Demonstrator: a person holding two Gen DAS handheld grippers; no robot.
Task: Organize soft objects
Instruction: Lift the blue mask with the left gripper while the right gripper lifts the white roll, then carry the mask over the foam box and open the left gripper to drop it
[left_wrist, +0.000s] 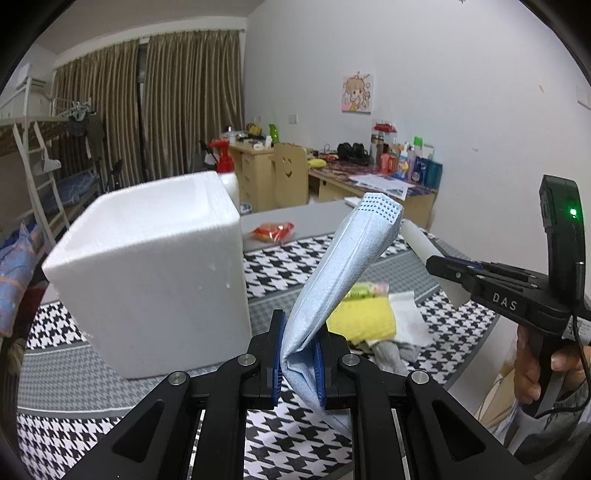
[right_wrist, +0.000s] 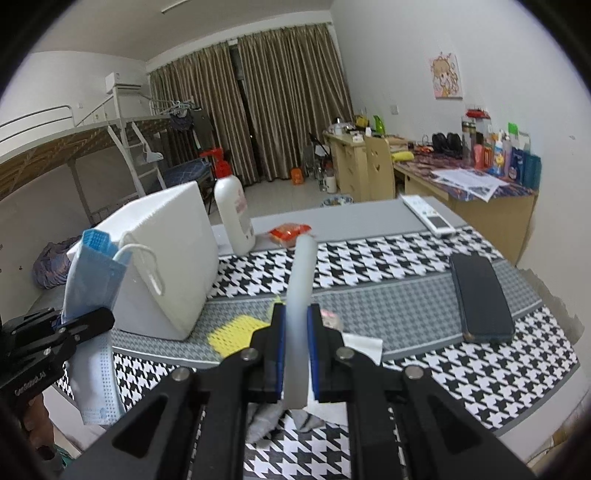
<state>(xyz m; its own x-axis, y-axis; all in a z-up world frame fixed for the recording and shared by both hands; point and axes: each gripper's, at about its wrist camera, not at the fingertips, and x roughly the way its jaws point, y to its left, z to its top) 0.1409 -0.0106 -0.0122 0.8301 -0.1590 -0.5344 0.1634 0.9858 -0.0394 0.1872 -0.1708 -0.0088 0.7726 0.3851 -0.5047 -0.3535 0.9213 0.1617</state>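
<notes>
My left tool (left_wrist: 298, 363) clenched the limp, light, pleated blue face mask (left_wrist: 343, 266) mid-fold; my right tool (right_wrist: 296, 350) pinched a soft, slightly translucent white roll (right_wrist: 301, 291); both were floppy, best gripped mid-body.

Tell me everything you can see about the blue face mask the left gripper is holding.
The face mask is a pale blue pleated disposable one, seemingly of soft non-woven fabric, with dotted seams at its ends and white ear loops. It is bunched lengthwise and pinched between the blue pads of the left gripper, which is shut on it. Its upper end stands up, tilted; the other end droops below the jaws. It hangs above the houndstooth cloth, beside the white foam box; whether it touches the box is unclear.
</notes>
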